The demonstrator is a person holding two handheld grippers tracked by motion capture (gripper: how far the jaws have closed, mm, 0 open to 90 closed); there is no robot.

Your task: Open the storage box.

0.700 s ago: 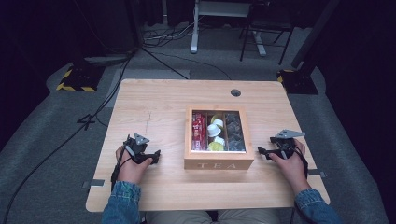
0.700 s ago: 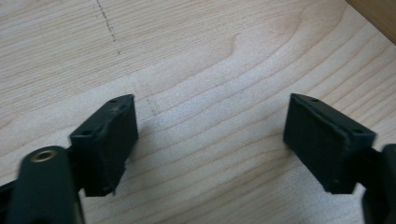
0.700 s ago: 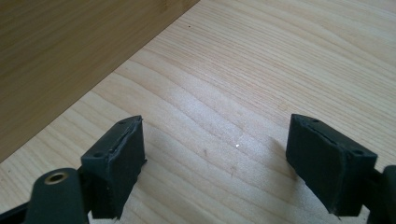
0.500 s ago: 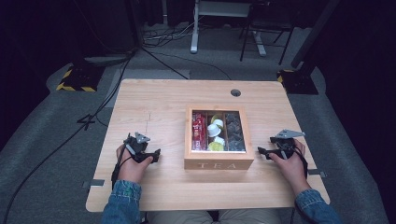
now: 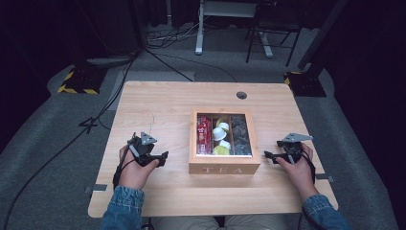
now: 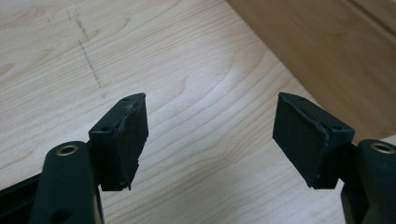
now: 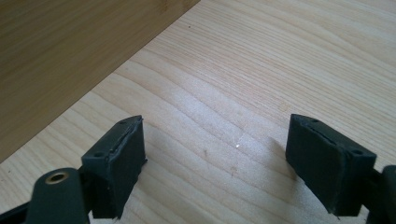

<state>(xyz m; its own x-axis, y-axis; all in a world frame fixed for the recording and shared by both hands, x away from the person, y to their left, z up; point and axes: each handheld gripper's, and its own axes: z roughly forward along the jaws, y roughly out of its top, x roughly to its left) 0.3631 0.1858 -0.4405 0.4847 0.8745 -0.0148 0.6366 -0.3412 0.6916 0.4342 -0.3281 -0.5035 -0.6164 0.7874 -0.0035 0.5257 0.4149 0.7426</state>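
Tea box [image 5: 224, 141] sat mid-frame on the table [image 5: 163, 105], lid shut, exactly as moments earlier; left gripper [image 5: 162, 157] lower left, right gripper [image 5: 269, 155] lower right, both unmoved, fingers apart, gripping nothing; no start made on opening yet.

Tea box [image 5: 224, 163] mid-table [image 5: 163, 100], left hand-held gripper [image 5: 162, 157] left of it, right hand-held gripper [image 5: 269, 155] right.

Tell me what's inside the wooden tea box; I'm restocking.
The tea box has three compartments: red packets left, white and yellow pods middle, dark packets right. Lower layers are covered.
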